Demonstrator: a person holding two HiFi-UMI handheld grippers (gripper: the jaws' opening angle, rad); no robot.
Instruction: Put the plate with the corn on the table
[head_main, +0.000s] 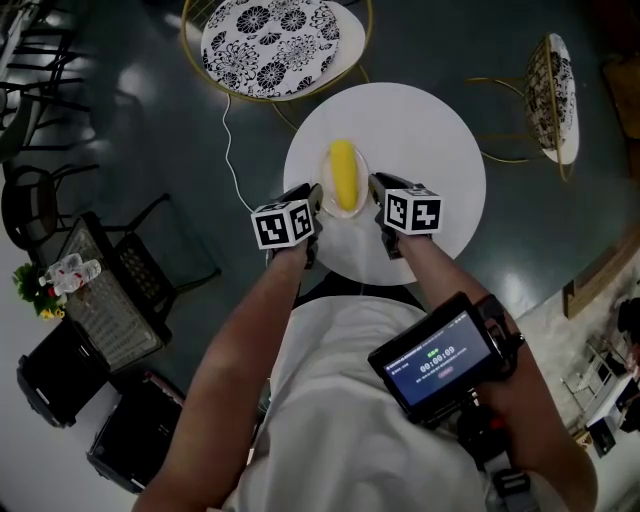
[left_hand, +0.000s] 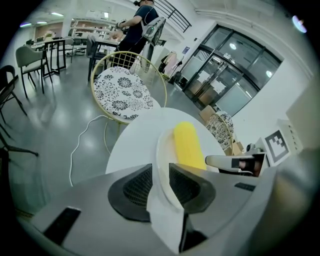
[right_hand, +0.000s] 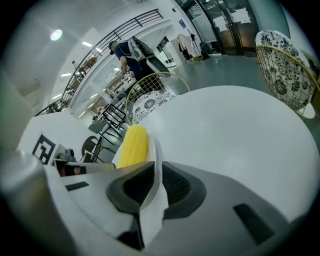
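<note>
**Head view: both grippers clamped on the plate, over the table**

Left gripper view shows the left gripper (left_hand: 161, 176) with its jaws nearly together, pinching the thin white rim of the plate (left_hand: 164, 142) between the ribbed pads. Right gripper view shows the same of the right gripper (right_hand: 158, 181): jaws closed down on the opposite rim, with nothing else between them.

From the head view, the two grippers face each other across the plate, left one at its left edge and right one at its right edge, about level with each other, so neither is nearer. The corn (head_main: 343, 175) lies along the middle of the plate, its long axis running near to far, crosswise to the line between the grippers.

Plate and corn sit over the round white table (head_main: 440, 140), left of its centre and towards the near side. I cannot tell whether the plate's underside touches the tabletop. By my judgement, the coming move is straight down and level, with both sides lowered together, since a tilt to left or right would roll the corn.
</note>
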